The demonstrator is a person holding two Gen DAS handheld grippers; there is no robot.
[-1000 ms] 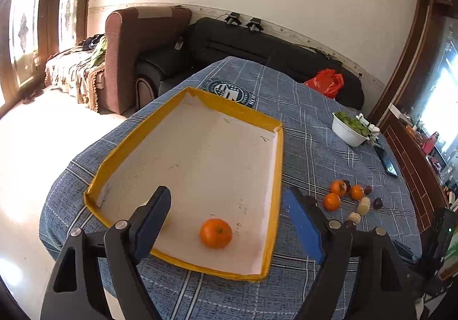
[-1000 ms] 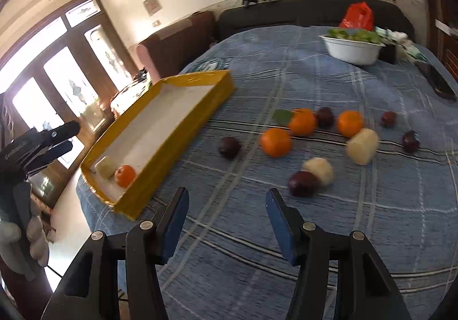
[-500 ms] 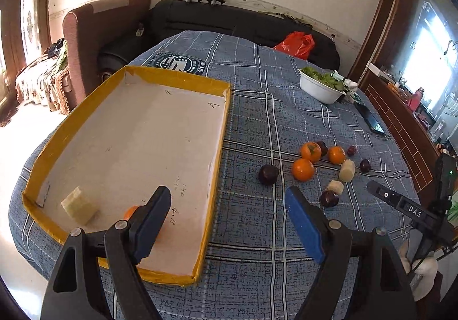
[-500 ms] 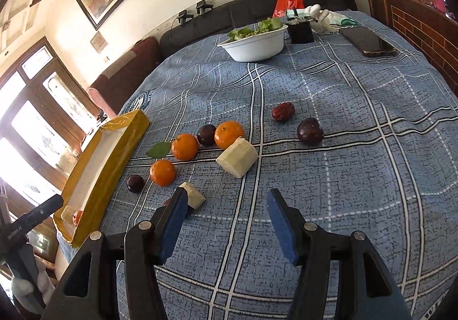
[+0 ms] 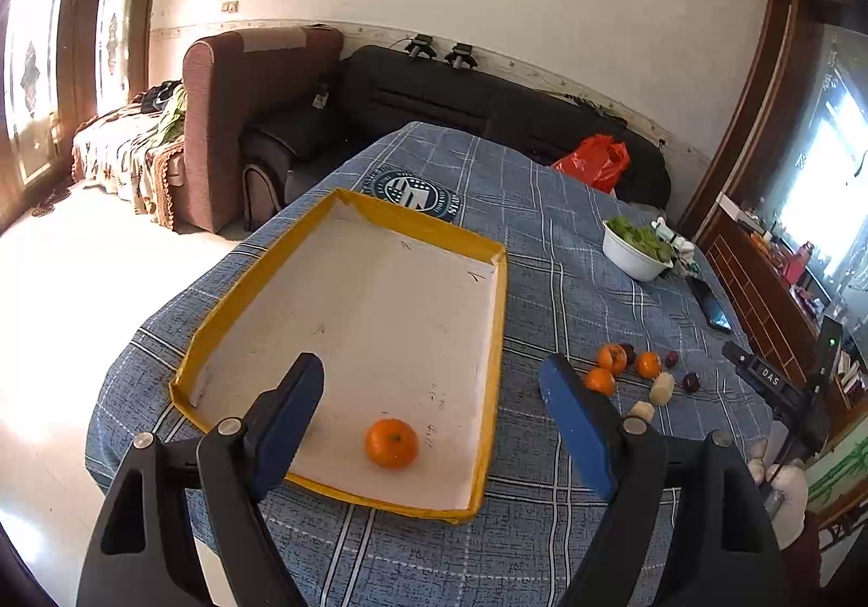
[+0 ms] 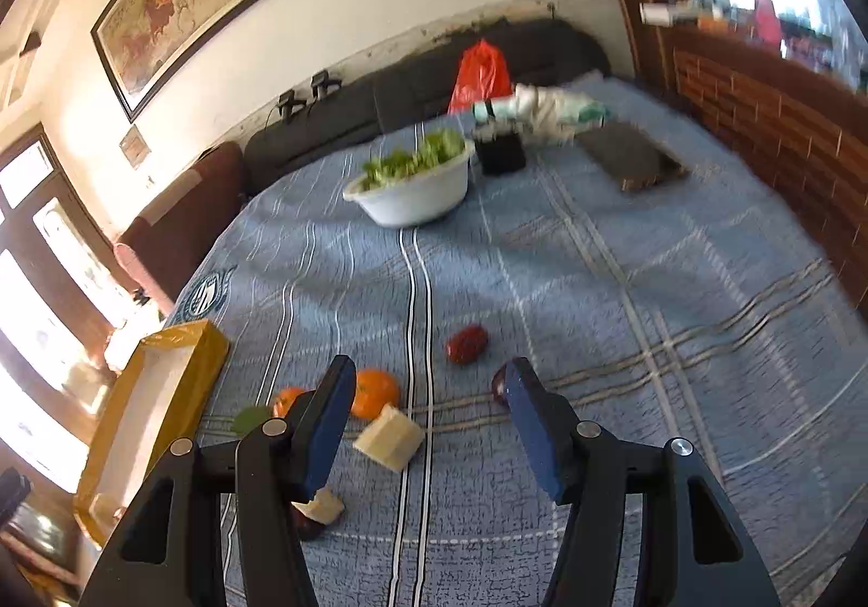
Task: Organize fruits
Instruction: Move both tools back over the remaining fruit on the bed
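Note:
A yellow-rimmed tray (image 5: 491, 336) lies on the blue checked tablecloth and holds one orange (image 5: 391, 443) near its front edge. My left gripper (image 5: 434, 417) is open and empty, above that front edge. Loose fruit lies right of the tray: several oranges (image 5: 599, 381), dark plums (image 5: 690, 381) and pale chunks (image 5: 662, 388). My right gripper (image 6: 426, 422) is open and empty above a pale chunk (image 6: 389, 438), with an orange (image 6: 374, 393), a red fruit (image 6: 465, 344) and a dark plum (image 6: 498, 387) around it. The tray also shows in the right wrist view (image 6: 209, 344).
A white bowl of greens (image 6: 412, 184) stands at the back of the table, also in the left wrist view (image 5: 637, 249). A black box (image 6: 502, 151), a cloth bundle (image 6: 542, 110) and a phone (image 6: 629, 157) lie behind it. Sofas stand beyond the table.
The left gripper has swung back left over the tray, so the orange sits between its fingers. The right gripper has moved forward and right over the loose fruit. Both stayed open.

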